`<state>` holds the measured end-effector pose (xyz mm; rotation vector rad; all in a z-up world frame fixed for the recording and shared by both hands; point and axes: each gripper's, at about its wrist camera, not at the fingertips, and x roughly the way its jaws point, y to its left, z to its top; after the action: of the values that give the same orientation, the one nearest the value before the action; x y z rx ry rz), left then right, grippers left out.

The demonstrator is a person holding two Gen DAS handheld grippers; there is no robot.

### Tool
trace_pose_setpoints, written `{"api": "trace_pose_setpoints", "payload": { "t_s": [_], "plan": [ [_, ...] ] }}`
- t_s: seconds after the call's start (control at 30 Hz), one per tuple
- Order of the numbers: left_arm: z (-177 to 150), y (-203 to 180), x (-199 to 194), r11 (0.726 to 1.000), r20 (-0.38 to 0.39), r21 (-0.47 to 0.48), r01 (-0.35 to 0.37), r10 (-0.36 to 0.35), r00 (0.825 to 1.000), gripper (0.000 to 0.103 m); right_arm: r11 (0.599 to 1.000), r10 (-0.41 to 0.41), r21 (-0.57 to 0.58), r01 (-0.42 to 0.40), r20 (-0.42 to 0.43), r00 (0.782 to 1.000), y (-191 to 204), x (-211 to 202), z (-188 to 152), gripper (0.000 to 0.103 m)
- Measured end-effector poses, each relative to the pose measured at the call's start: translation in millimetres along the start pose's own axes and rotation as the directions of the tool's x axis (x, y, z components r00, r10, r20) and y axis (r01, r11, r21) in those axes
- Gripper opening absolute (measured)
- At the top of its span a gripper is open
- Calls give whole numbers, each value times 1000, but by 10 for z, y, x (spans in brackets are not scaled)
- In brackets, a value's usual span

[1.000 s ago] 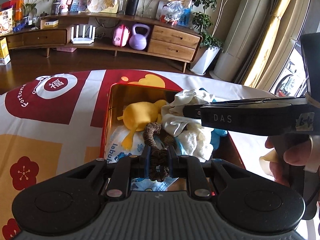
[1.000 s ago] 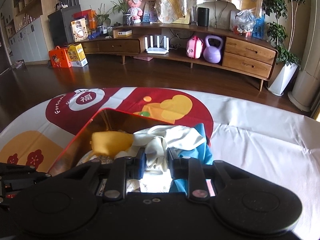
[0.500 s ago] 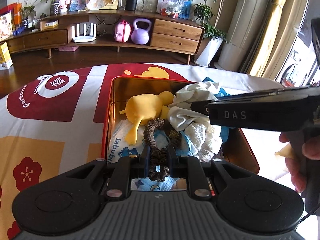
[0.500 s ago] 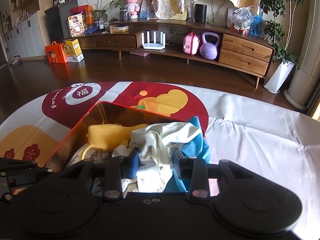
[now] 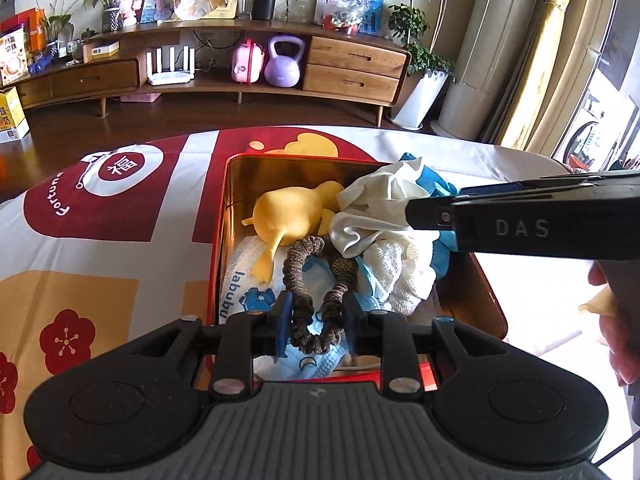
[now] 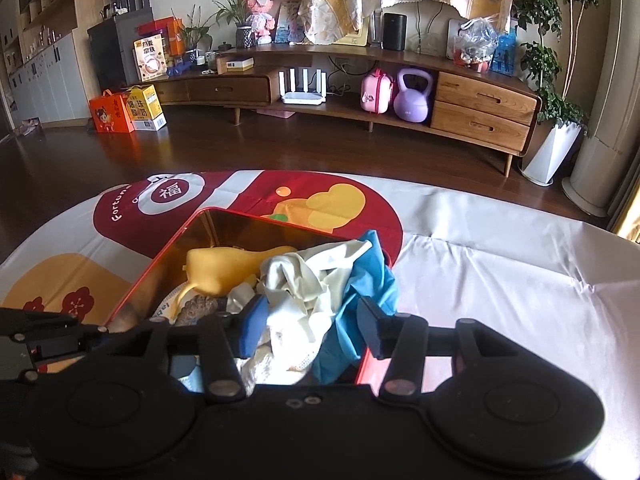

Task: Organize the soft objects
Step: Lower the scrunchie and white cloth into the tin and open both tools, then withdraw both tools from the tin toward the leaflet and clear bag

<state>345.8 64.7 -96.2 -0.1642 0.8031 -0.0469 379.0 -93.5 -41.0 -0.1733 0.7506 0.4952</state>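
A red tin [image 5: 222, 216] with a gold inside holds a yellow rubber toy [image 5: 292, 216], a cream cloth [image 5: 380, 200], a blue cloth [image 6: 368, 276] and a brown scrunchie [image 5: 296, 264]. My left gripper [image 5: 316, 316] is low over the tin's near end. Its jaws are opening, and the scrunchie loop still touches both pads. My right gripper [image 6: 312, 320] is above the cloth heap with its jaws opening wide. The cream cloth [image 6: 296, 280] and blue cloth lie loose between the pads. From the side, the right gripper [image 5: 416, 212] reaches in over the cream cloth.
A white waffle cloth [image 5: 396, 272] and a printed blue-and-white pack [image 5: 240, 280] lie under the scrunchie. The tin stands on a red, yellow and white tablecloth [image 5: 120, 240]. A hand [image 5: 612, 320] holds the right tool at the table's right edge. A wooden sideboard [image 6: 400, 80] is far behind.
The right jaws have spread off the cream cloth, which stays on the heap. The left jaws have widened and the squeezed scrunchie has sprung out into a loop.
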Motion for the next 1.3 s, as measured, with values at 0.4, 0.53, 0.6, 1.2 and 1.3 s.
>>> {"api": "trace_pose_setpoints", "payload": {
  "t_s": [0.4, 0.53, 0.6, 1.2, 1.3],
  "plan": [
    [-9, -83, -318, 1000, 53, 3, -17, 16, 998, 61, 999, 35, 8, -35, 41, 999, -10, -483, -62, 62],
    [-22, -79, -471, 1000, 65, -1, -15, 15, 998, 62, 999, 42, 7, -42, 51, 998, 8, -654, -112, 64],
    [-33, -82, -554, 1000, 71, -2, -15, 15, 997, 62, 999, 52, 13, -52, 52, 997, 16, -734, -136, 65],
    [-196, -256, -1357, 999, 144, 29, -19, 14, 989, 73, 996, 87, 0, -87, 87, 992, 243, -1528, -424, 84],
    [-250, -262, -1471, 999, 150, 30, -16, 11, 989, 73, 996, 93, -3, -93, 91, 992, 295, -1648, -513, 87]
  ]
}}
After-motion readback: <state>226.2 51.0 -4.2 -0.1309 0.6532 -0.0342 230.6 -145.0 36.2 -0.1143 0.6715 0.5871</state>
